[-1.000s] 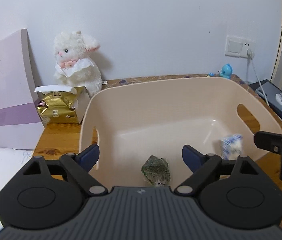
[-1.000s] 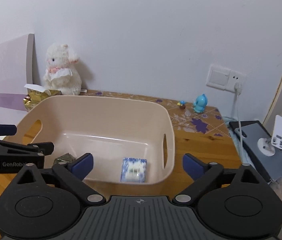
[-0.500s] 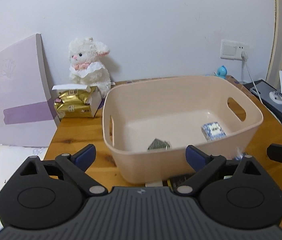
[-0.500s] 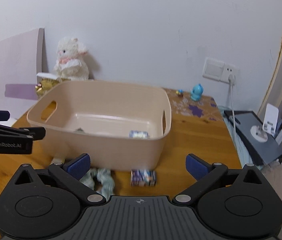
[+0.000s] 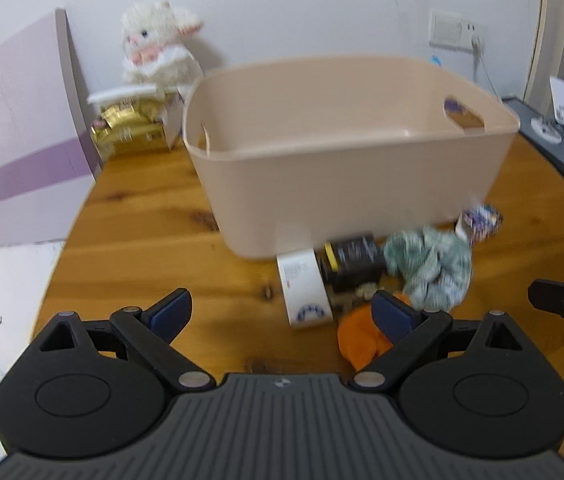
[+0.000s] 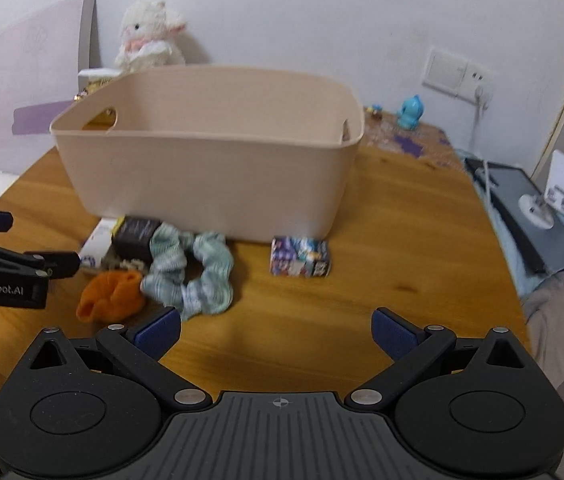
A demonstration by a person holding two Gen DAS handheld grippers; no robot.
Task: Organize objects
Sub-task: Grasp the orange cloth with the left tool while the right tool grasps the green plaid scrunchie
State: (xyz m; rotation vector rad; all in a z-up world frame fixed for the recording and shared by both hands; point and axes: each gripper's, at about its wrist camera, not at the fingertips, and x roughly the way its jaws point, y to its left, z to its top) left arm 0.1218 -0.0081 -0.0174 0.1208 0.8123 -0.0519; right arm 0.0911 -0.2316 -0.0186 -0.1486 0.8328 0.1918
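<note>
Hiding its contents, the beige bin (image 6: pixel 210 184) stands on the desk (image 6: pixel 362 312); a blurred scrunchie (image 6: pixel 190 276) and small box (image 6: pixel 300 257) lie before it. Both the left hand-held gripper (image 5: pixel 282 312) and right hand-held gripper (image 6: pixel 276 330) are released, holding nothing.

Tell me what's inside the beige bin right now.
From both wrist views only the bin's bare inner walls and handle cutouts show. Its floor is hidden behind the near wall, so whatever lies in it cannot be seen.
</note>
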